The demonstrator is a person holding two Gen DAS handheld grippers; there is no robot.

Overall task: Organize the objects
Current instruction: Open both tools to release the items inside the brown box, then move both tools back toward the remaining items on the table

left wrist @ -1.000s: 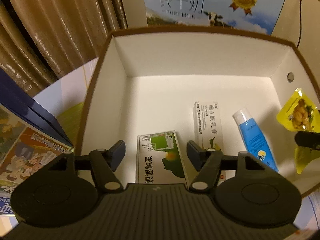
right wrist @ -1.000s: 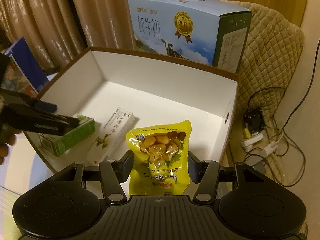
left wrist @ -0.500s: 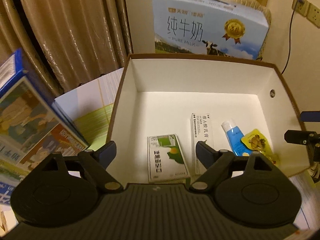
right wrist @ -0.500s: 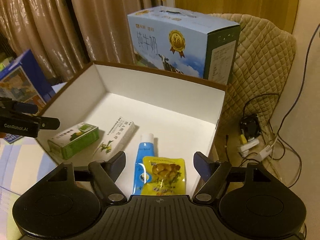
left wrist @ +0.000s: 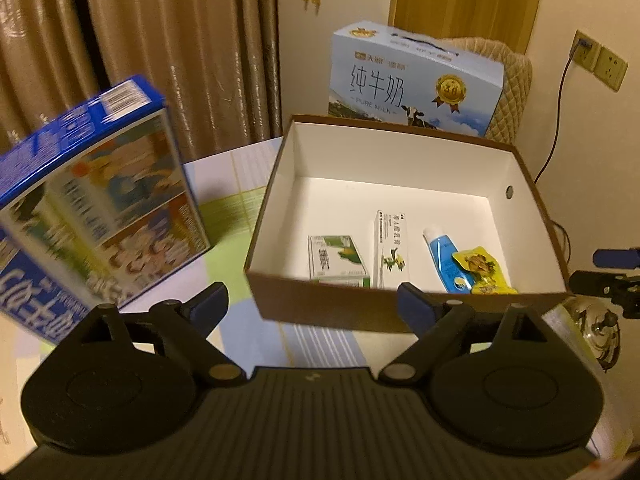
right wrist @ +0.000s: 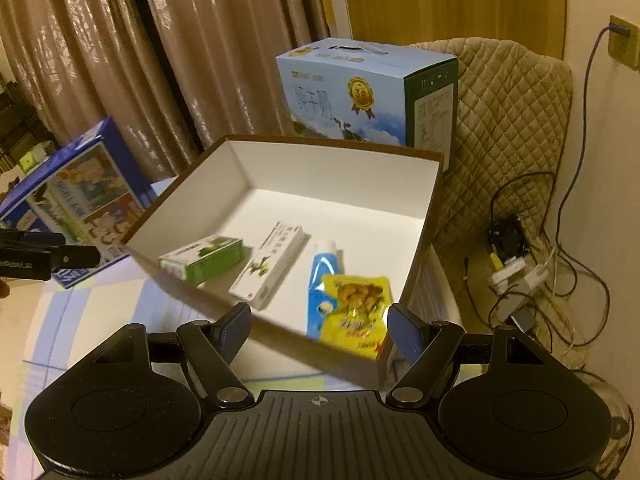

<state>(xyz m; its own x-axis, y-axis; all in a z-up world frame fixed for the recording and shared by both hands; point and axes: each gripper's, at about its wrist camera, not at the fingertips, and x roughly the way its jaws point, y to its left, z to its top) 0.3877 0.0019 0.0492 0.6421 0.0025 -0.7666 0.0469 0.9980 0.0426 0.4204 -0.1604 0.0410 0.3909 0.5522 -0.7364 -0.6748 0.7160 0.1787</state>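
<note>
Cardboard box [left wrist: 404,312] sits open on the table, white inside, with four things lying in a row along its near wall — green carton [left wrist: 336,258], long white medicine box [left wrist: 391,250], blue tube [left wrist: 443,258] and yellow snack pouch [left wrist: 482,268], which overlaps the tube's end. Left gripper [left wrist: 314,304] and right gripper [right wrist: 319,330] both hover before the box, jaws spread wide, holding nothing. Behind it stands a pure milk carton [left wrist: 412,84].

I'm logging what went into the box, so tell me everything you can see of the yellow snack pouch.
The yellow snack pouch is a flat, glossy plastic packet with a picture of brown nut-like pieces and red print at one end. It looks sealed and lies flat on the white floor of the open box, in its near right corner, overlapping the lower end of the blue tube. Neither pair of tongs touches it.
</note>
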